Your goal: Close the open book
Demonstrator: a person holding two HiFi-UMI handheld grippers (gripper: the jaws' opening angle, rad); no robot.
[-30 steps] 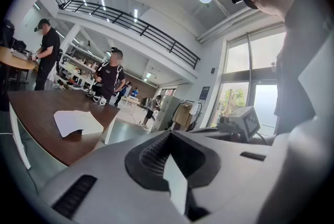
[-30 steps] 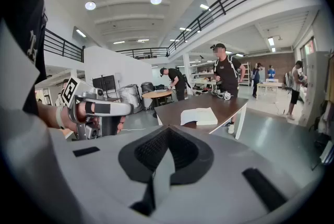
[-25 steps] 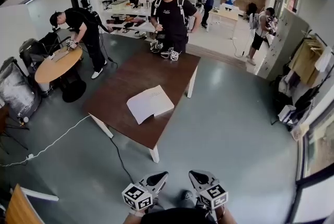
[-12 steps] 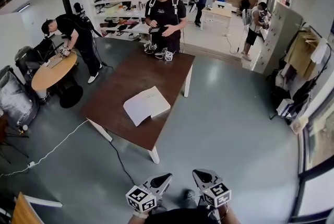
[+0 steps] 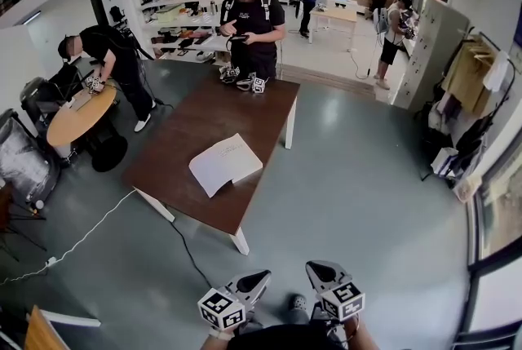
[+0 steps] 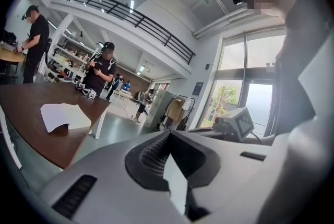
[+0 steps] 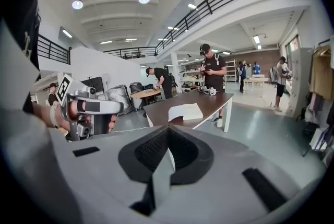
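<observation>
One open book (image 5: 225,163) lies white-paged on the near half of the single brown table (image 5: 204,116), well apart from your two grippers, which sit low at the bottom of the head view. Your left gripper (image 5: 259,280) and right gripper (image 5: 316,270) each have their jaws pressed together on nothing. Since a second ago the book has stayed open and untouched, and both grippers have kept their place.

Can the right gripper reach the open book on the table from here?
Probably not yet. The right gripper sits close to the body, with bare floor between it and the table holding the open book. Nothing blocks the way; stepping closer should do.
</observation>
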